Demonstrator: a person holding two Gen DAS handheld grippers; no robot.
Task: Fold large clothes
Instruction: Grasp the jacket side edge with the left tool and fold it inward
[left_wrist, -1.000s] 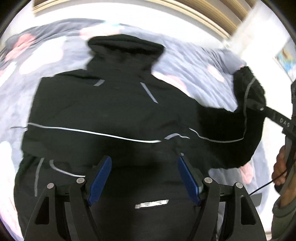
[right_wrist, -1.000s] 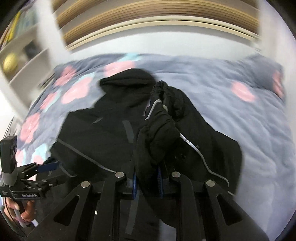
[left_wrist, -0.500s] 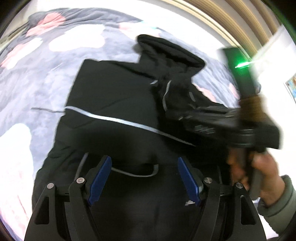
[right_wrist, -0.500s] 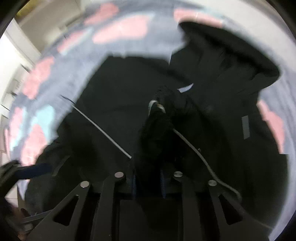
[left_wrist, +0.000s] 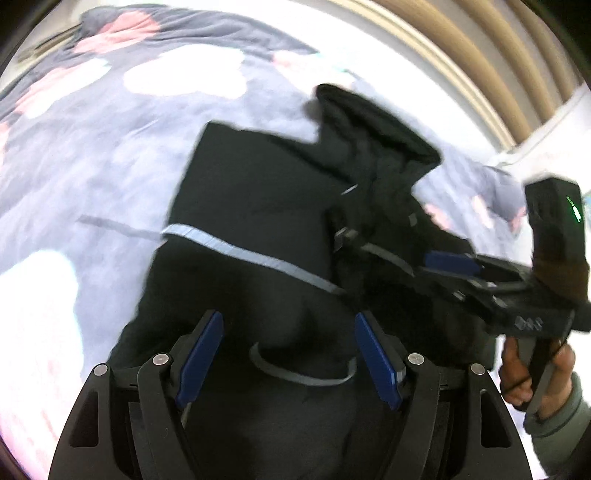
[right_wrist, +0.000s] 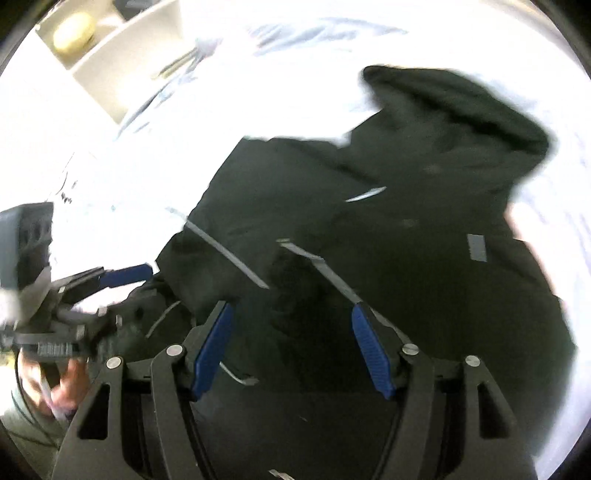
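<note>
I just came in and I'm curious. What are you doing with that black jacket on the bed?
A person is folding a black hooded jacket spread on a flowered bedspread. The right gripper is opening above a sleeve laid across the jacket's body, pads not pressing it. The left gripper hangs open over the jacket's lower part, gripping nothing.

Left gripper (left_wrist: 289, 360) and right gripper (right_wrist: 291, 352): black skeletal frames, silver pivot screws, blue ribbed fingers (left_wrist: 376, 360). Right hand (left_wrist: 535, 373): grey-green cuffed sleeve (left_wrist: 561, 413); green indicator light on housing.
</note>
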